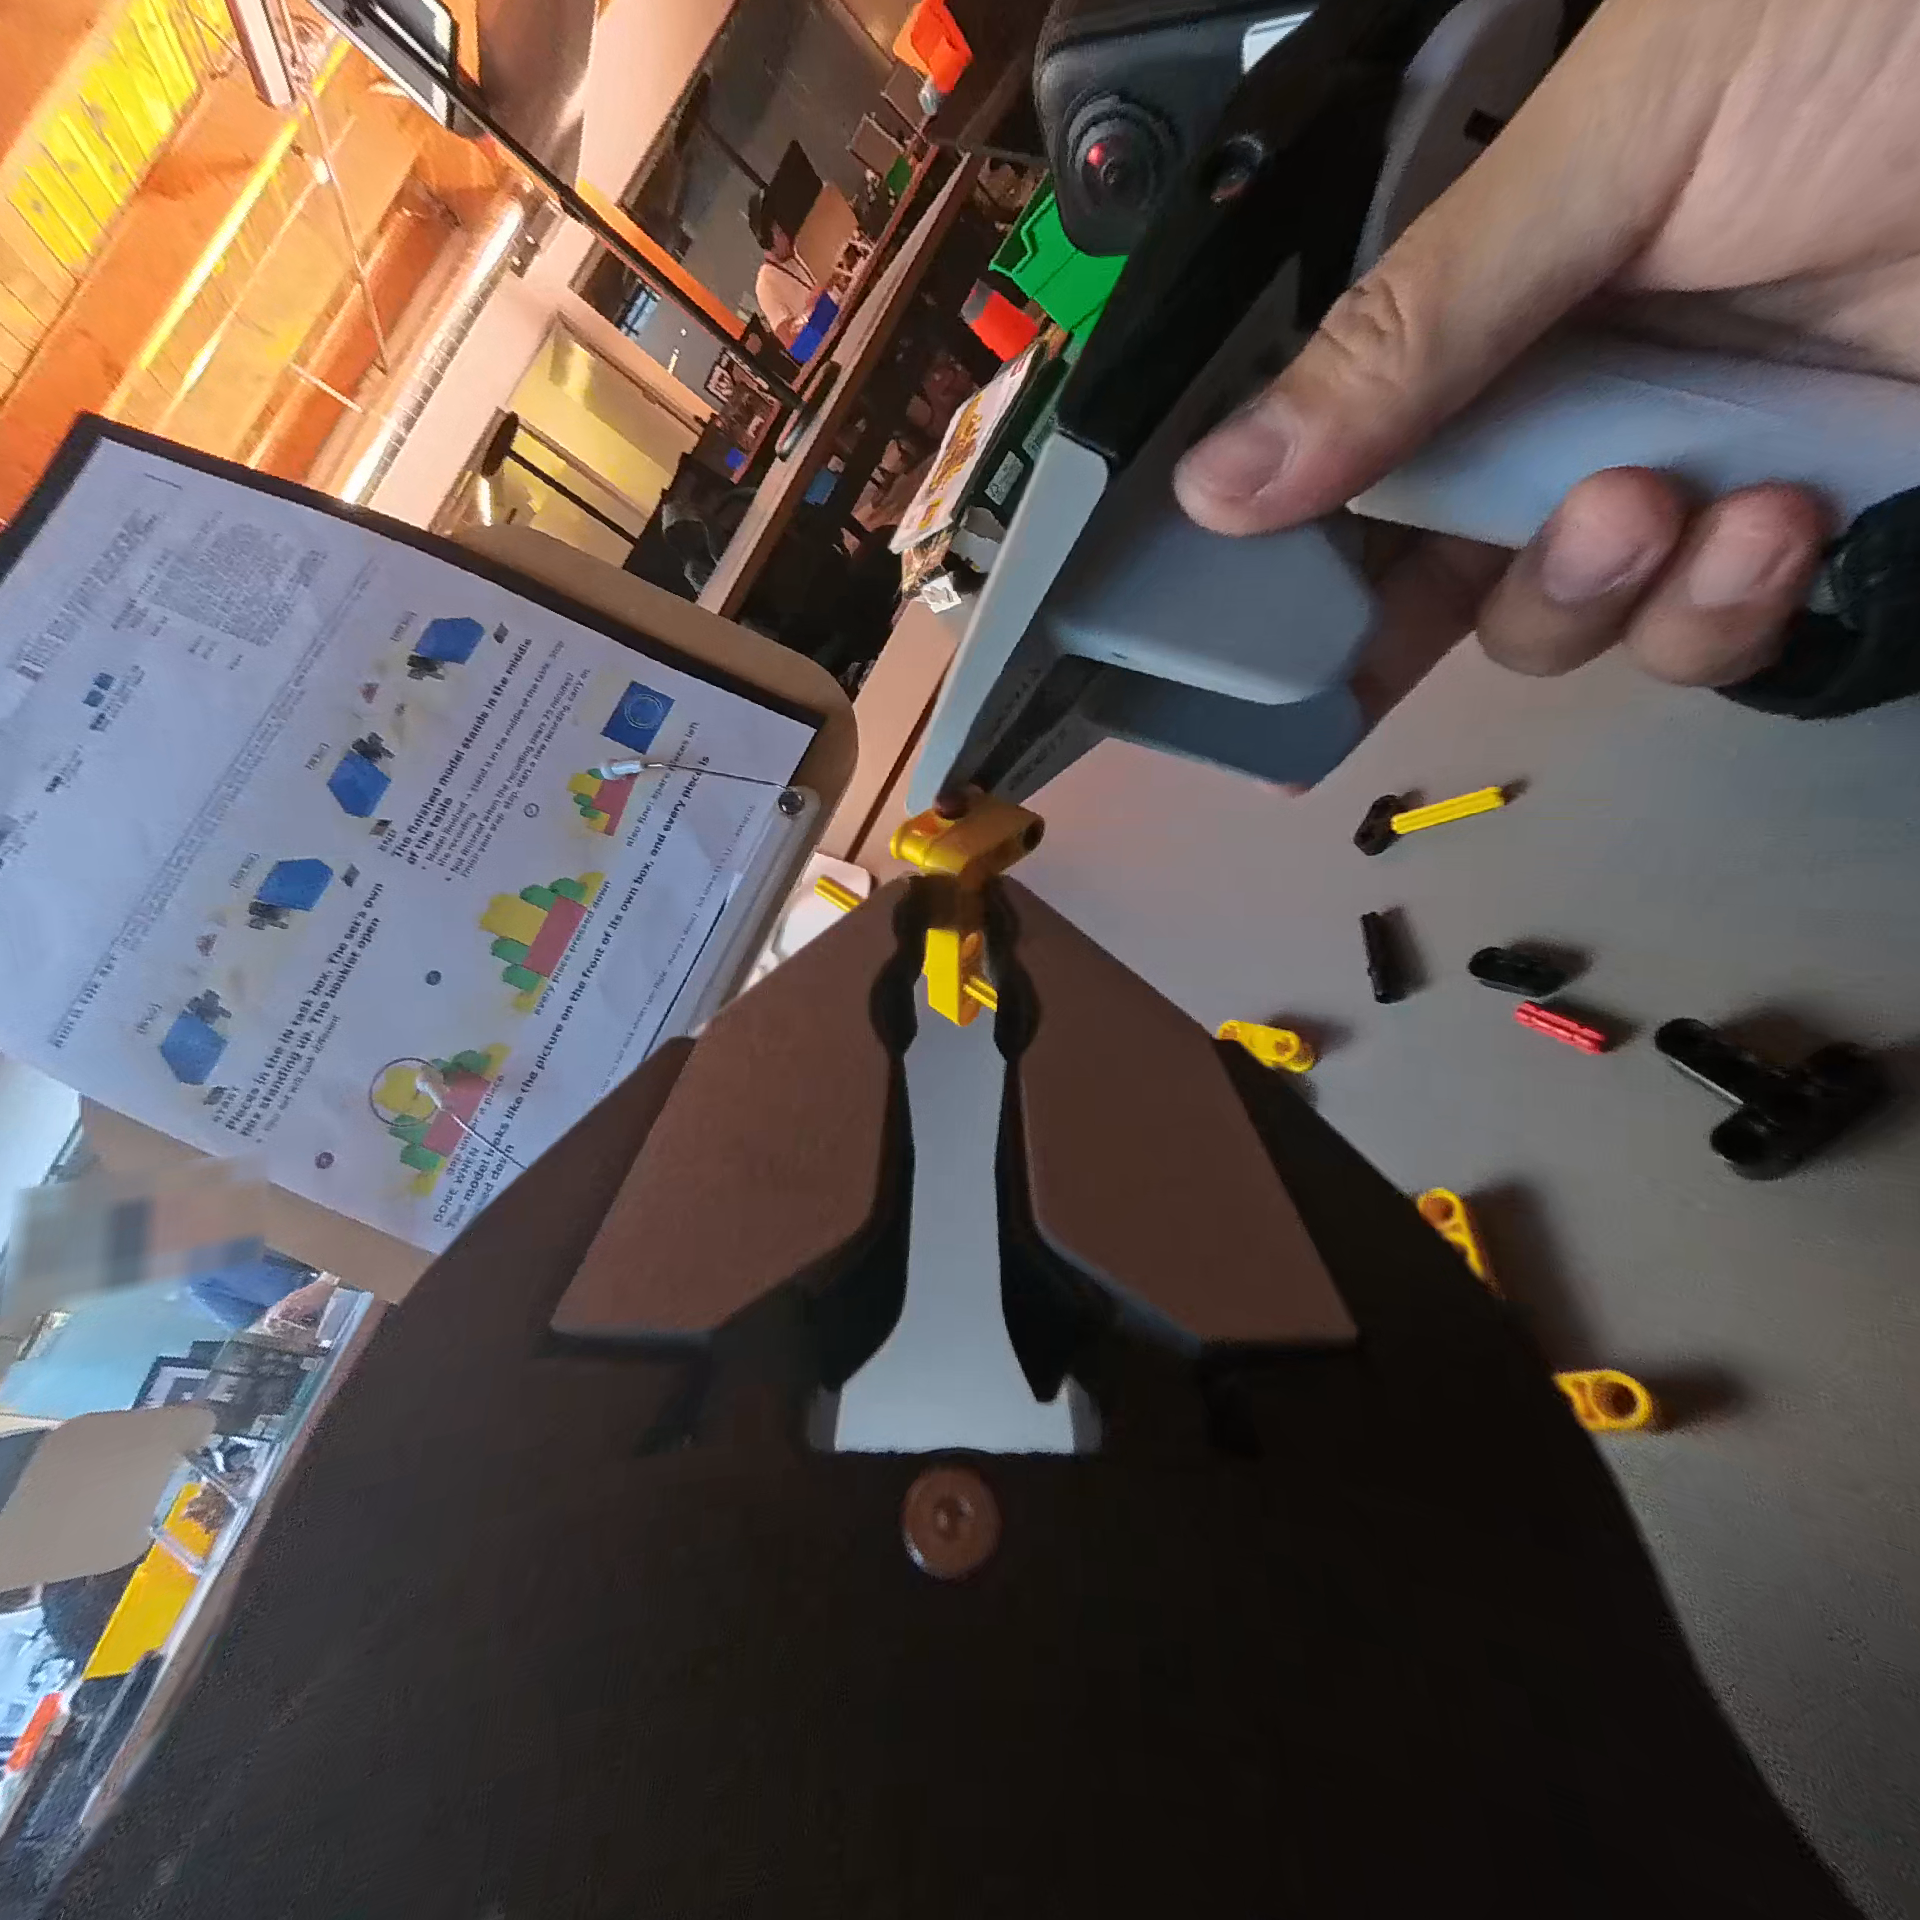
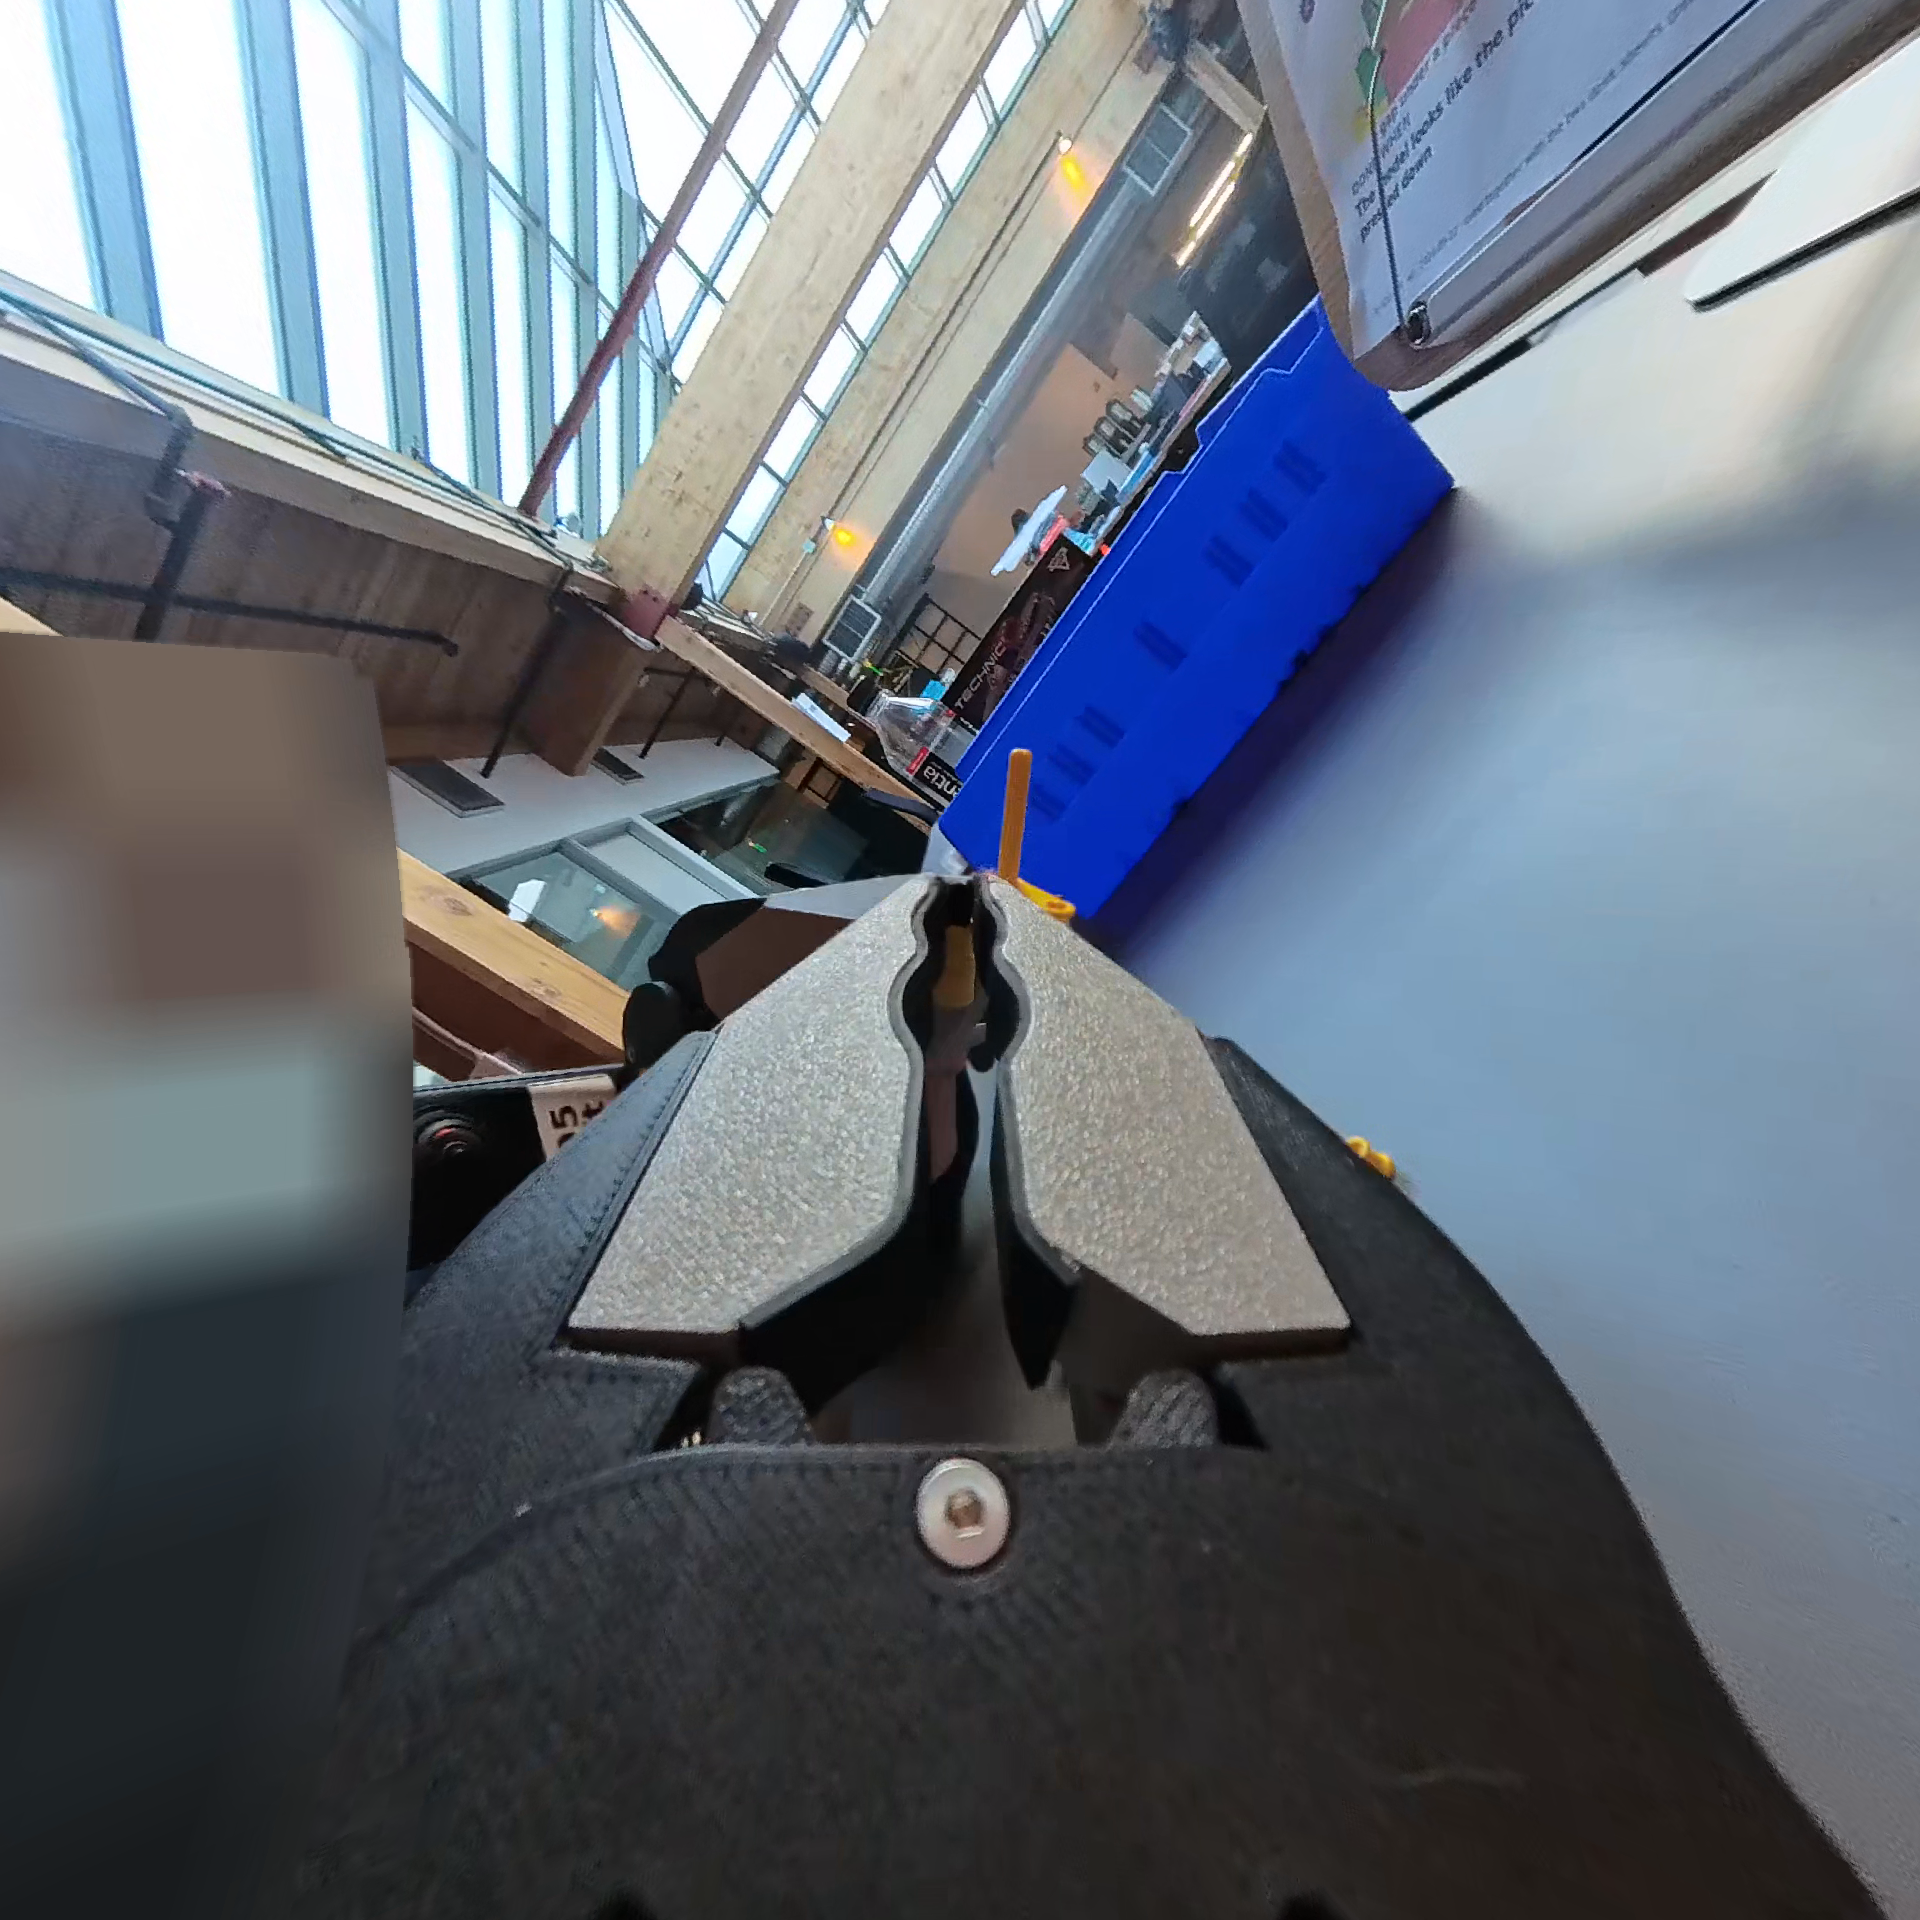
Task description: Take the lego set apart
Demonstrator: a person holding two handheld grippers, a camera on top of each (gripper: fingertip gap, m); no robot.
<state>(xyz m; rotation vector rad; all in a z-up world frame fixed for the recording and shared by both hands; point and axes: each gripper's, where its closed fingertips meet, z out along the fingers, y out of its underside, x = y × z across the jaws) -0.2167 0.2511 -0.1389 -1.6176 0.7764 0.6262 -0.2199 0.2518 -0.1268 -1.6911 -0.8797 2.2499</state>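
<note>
My left gripper [image 1: 954, 914] is shut on a small yellow lego assembly [image 1: 961, 862] of connectors and an axle, held above the table. The right gripper [image 1: 951, 805], held by a hand, comes in from the upper right and its tip pinches the top of the same assembly at a black pin. In the right wrist view the right gripper [image 2: 961, 894] is shut on a yellow piece [image 2: 956, 971], with a yellow axle [image 2: 1013, 810] sticking up past the tips. Loose parts lie on the grey table [image 1: 1714, 1558]: a yellow axle with a black connector [image 1: 1439, 816], black pieces [image 1: 1387, 956], a red pin [image 1: 1558, 1027], yellow connectors [image 1: 1268, 1044].
An instruction sheet on a stand [image 1: 343, 831] is at the left, close to the held assembly. A blue bin [image 2: 1195, 665] stands on the table beyond the right gripper. A black T-shaped piece [image 1: 1777, 1096] and more yellow connectors [image 1: 1605, 1397] lie at the right.
</note>
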